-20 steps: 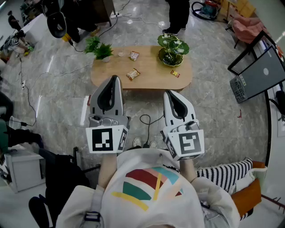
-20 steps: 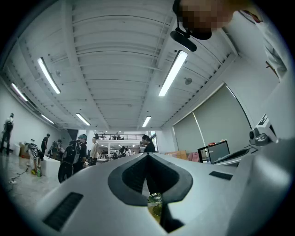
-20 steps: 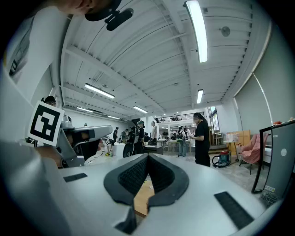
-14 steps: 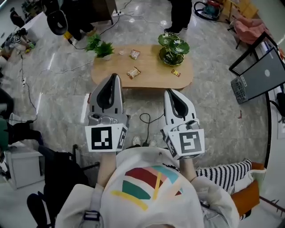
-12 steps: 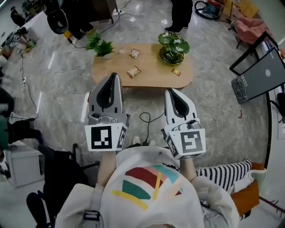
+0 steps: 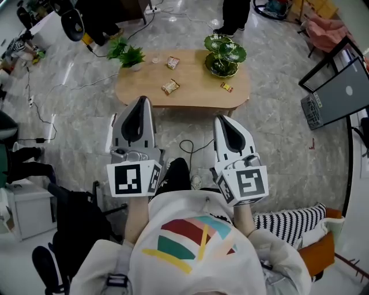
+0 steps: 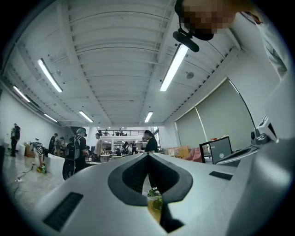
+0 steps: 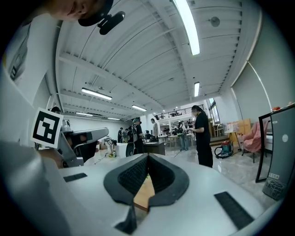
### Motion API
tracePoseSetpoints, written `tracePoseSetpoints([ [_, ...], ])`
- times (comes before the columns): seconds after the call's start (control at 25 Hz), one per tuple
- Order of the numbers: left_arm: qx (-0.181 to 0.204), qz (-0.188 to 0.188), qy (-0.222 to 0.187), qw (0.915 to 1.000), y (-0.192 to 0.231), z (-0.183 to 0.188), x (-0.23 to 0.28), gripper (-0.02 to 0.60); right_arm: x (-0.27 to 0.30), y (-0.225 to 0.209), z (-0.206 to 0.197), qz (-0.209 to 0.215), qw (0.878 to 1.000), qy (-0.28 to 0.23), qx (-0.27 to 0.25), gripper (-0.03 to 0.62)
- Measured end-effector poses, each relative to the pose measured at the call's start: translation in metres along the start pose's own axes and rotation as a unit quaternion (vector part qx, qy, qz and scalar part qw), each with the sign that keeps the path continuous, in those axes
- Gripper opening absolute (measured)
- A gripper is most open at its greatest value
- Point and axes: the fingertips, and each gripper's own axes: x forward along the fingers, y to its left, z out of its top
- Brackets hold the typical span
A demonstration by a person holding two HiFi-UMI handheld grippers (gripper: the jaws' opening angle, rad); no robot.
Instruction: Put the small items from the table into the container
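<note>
A low wooden table (image 6: 190, 98) stands ahead on the marble floor. On it are a green leaf-shaped tiered container (image 6: 223, 56), two snack packets (image 6: 170, 86) (image 6: 173, 62) and a small red-and-yellow sweet (image 6: 226, 87). My left gripper (image 6: 141, 103) and right gripper (image 6: 222, 121) are held side by side, well short of the table. Both are shut with nothing between their jaws. In the left gripper view the jaws (image 7: 148, 154) meet, and the green container (image 7: 154, 200) shows through the gap below. The right gripper (image 8: 147, 156) frames a strip of the table (image 8: 145, 193).
A potted plant (image 6: 130, 56) stands at the table's far left corner. A person (image 6: 230, 17) stands beyond the table. A monitor on a stand (image 6: 340, 92) is at the right. Cables (image 6: 190, 147) lie on the floor before the table. A dark chair (image 6: 75, 224) is at my left.
A dark shoe has come forward between the two grippers and the view has shifted a little towards the table. Both grippers keep their pose and stay shut.
</note>
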Motion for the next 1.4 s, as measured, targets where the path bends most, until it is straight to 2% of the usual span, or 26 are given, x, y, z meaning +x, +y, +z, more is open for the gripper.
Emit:
tracePoseSetpoints([
  [0.2, -0.001, -0.006, -0.010, 0.9999, 0.017, -0.008, 0.029, 0.008, 0.021, -0.008, -0.007, -0.009, 1.000, 0.010, -0.003, 0.014],
  [0.36, -0.010, -0.014, -0.013, 0.9998, 0.043, -0.023, 0.060, 0.008, 0.063, -0.017, -0.012, -0.021, 1.000, 0.018, 0.006, 0.014],
  [0.76, -0.040, -0.015, -0.009, 0.9991, 0.176, -0.054, 0.154, 0.008, 0.237, 0.006, 0.006, -0.011, 0.999, 0.032, 0.003, 0.014],
  [1.0, -0.049, -0.023, 0.003, 0.9985, 0.233, -0.072, 0.195, 0.008, 0.300, 0.010, -0.001, -0.032, 0.998, 0.054, 0.013, 0.014],
  [1.24, -0.063, -0.027, 0.019, 0.9975, 0.242, -0.095, 0.238, 0.008, 0.327, -0.017, -0.020, -0.050, 0.995, 0.078, 0.026, 0.014],
  [1.4, -0.061, -0.020, 0.019, 0.9978, 0.239, -0.098, 0.266, 0.007, 0.354, -0.038, -0.024, -0.031, 0.996, 0.075, 0.032, 0.014],
])
